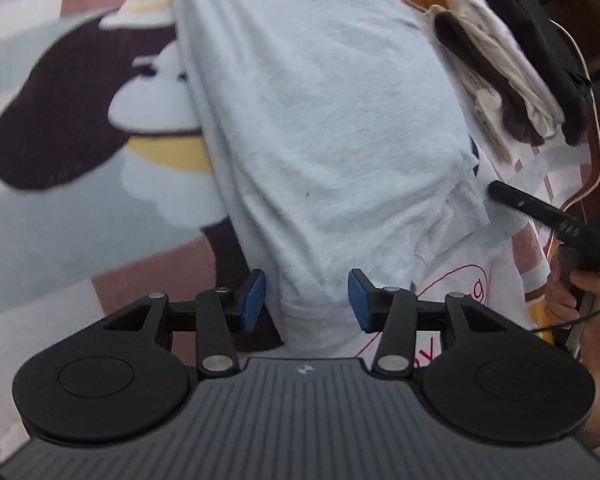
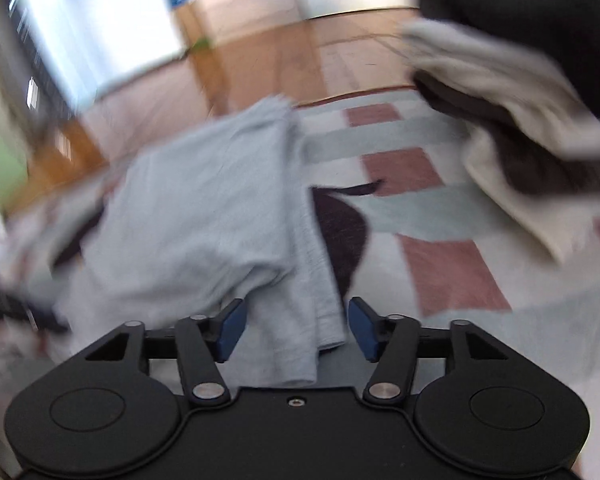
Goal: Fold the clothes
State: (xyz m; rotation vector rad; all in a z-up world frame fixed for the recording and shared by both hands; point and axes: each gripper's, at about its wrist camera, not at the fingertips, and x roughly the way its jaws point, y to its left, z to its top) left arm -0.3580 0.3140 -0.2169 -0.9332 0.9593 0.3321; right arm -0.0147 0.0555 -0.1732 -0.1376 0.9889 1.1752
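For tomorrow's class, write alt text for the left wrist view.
A pale blue T-shirt lies on a patterned rug, with the left gripper over its near edge, jaws apart. A pile of folded clothes sits at upper right.

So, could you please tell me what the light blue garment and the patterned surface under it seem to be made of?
The light blue garment looks like a soft knit cotton jersey, matte, judging by its faint fuzzy texture and limp creases; the fibre itself cannot be confirmed. The patterned rug appears to be a short-pile printed textile, matte, with flat colour blocks and no sheen.
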